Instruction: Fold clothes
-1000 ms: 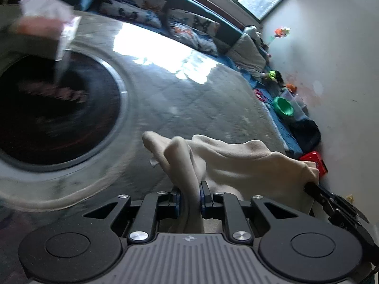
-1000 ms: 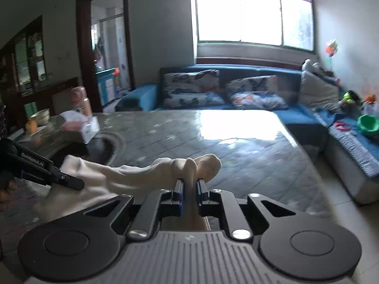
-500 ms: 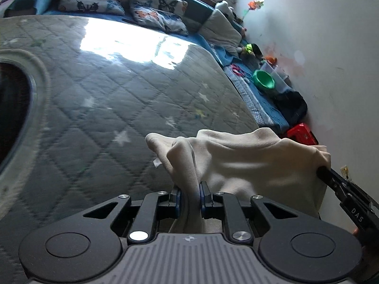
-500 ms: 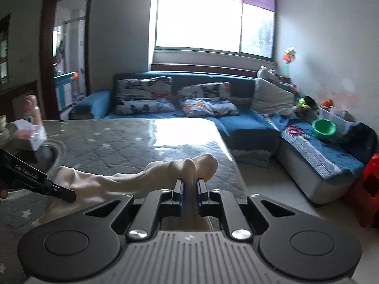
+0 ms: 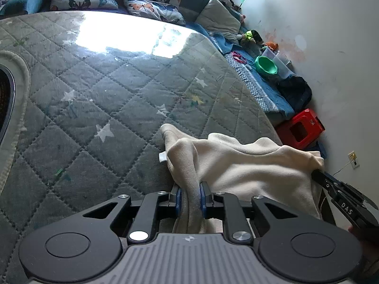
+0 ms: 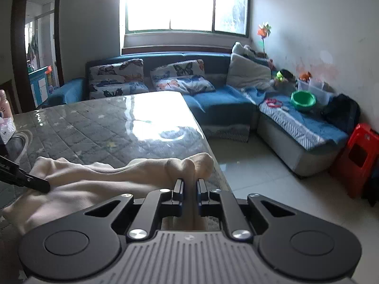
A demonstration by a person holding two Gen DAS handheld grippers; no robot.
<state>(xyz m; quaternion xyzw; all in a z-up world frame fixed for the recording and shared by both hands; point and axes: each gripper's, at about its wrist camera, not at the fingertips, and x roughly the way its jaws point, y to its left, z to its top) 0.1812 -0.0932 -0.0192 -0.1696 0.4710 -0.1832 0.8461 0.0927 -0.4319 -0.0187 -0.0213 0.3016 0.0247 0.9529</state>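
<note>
A cream fleece garment hangs stretched between both grippers over the near right corner of the quilted grey table. My left gripper is shut on one bunched edge of it. My right gripper is shut on the other bunched edge of the garment. The right gripper also shows at the right edge of the left wrist view, and the left gripper shows at the left edge of the right wrist view. The lower part of the garment is hidden behind the gripper bodies.
The table has a glossy cover and a round dark inset at its left. A blue corner sofa with butterfly cushions stands behind. A green bowl and a red stool are at the right, by the wall.
Both grippers have swung to the right along the table with the garment held between them. The round inset and the tissue box have slid out to the left edge.
</note>
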